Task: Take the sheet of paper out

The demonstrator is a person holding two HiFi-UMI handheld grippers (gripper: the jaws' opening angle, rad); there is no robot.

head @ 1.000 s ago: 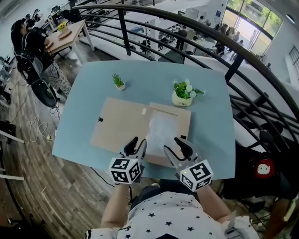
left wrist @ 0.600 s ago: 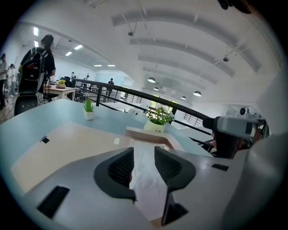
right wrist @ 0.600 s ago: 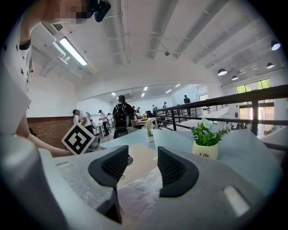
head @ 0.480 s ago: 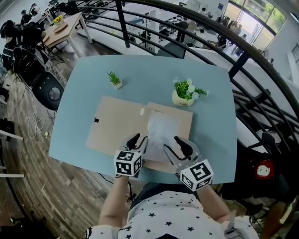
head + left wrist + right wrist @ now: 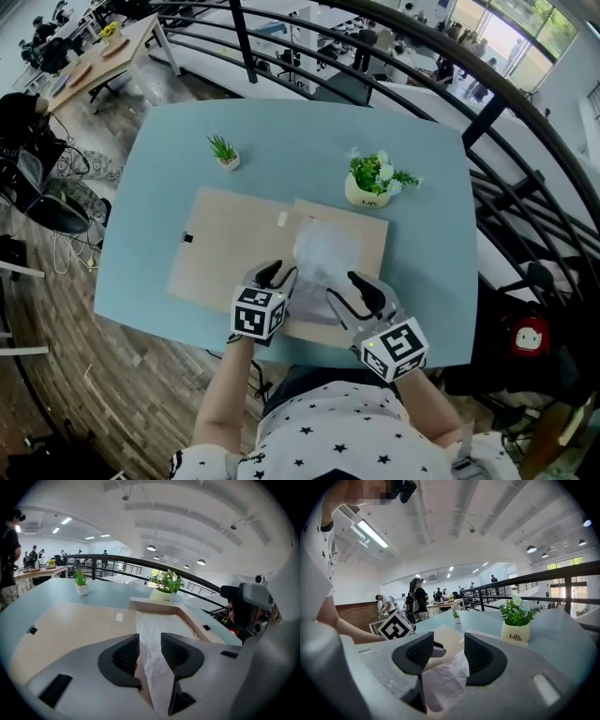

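White paper [image 5: 324,255] lies in the box [image 5: 234,246], its long way running far from you. Left tool [image 5: 278,276] and right tool [image 5: 345,292] both gape loosely over its near end.

Wood floor [image 5: 56,309], black railing [image 5: 480,122]

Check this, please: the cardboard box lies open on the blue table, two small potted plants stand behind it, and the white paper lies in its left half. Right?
Only the side is wrong: the white paper lies in the right half of the cardboard box, as the head view shows. The rest is correct.
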